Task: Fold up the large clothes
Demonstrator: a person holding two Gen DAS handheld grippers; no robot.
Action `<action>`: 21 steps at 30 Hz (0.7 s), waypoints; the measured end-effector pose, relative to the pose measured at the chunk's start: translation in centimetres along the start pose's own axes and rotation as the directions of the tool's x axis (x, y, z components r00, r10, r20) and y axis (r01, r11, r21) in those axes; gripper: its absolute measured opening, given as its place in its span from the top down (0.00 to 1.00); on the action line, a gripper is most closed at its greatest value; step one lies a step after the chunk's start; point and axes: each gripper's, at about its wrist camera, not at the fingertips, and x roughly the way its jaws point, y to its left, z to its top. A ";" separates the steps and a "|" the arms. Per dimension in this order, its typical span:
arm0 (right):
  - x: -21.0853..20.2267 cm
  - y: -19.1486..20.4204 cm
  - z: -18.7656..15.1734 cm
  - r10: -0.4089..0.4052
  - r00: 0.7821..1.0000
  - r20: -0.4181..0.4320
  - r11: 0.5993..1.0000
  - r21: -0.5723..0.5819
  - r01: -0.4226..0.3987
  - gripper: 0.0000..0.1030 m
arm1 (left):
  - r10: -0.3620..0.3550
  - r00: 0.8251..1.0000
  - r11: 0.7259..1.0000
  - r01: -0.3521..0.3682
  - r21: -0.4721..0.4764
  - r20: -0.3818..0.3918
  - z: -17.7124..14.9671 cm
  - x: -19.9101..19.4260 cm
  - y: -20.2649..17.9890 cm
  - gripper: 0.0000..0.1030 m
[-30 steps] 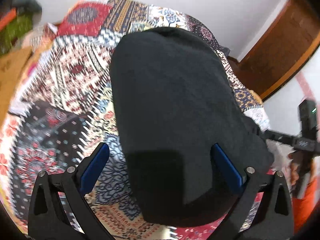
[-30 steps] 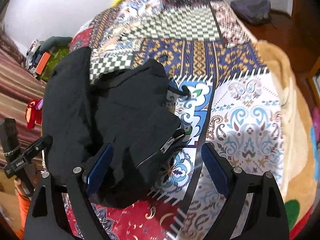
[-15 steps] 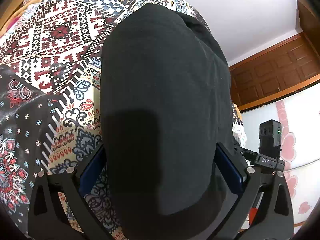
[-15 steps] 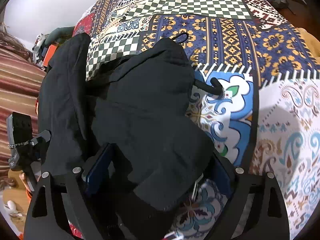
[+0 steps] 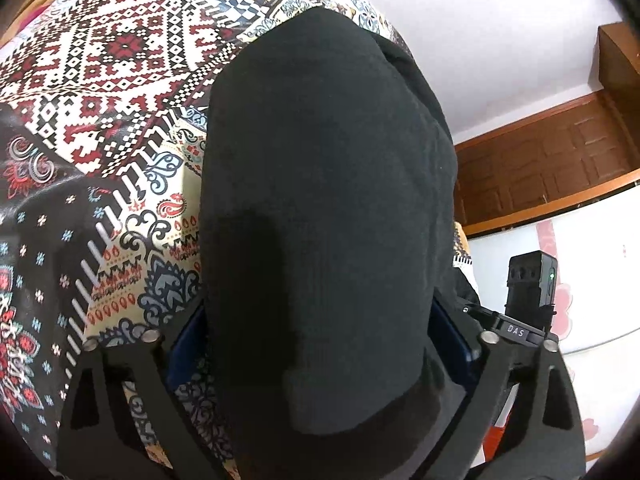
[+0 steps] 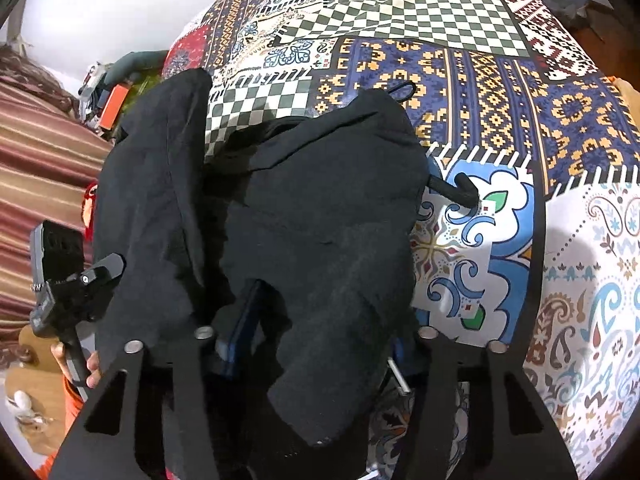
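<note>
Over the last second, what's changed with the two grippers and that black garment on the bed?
Both grippers moved in and down onto the black garment. The right gripper has just been closing, and its jaws now pinch a bunched fold. The left gripper straddles a smooth folded section; its jaws have narrowed slightly, blue pads at the cloth's edges, though a firm grip isn't clear. The patterned bedspread and the garment's spot on it look unchanged.
</note>
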 end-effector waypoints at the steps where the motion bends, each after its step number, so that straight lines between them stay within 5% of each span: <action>1: -0.4 0.0 -0.1 -0.006 1.000 0.006 1.000 0.002 0.006 0.67 | -0.001 1.000 1.000 0.001 0.004 0.009 -0.2 -0.4 0.0 0.15; 3: -1.4 0.1 -0.1 0.002 1.000 0.022 1.000 0.003 -0.002 0.76 | -0.001 1.000 1.000 0.001 0.010 0.018 -0.9 -1.3 0.0 0.19; 13: -3.0 5.5 0.4 -0.008 0.996 0.093 0.994 -0.110 0.018 0.82 | 0.005 0.995 0.993 -0.017 0.115 0.099 -2.0 -7.9 -2.2 0.34; 21: -3.4 11.2 2.8 -0.002 0.985 0.173 0.974 -0.222 0.041 0.82 | 0.018 0.965 0.976 -0.073 0.205 0.260 1.3 -14.8 -4.2 0.36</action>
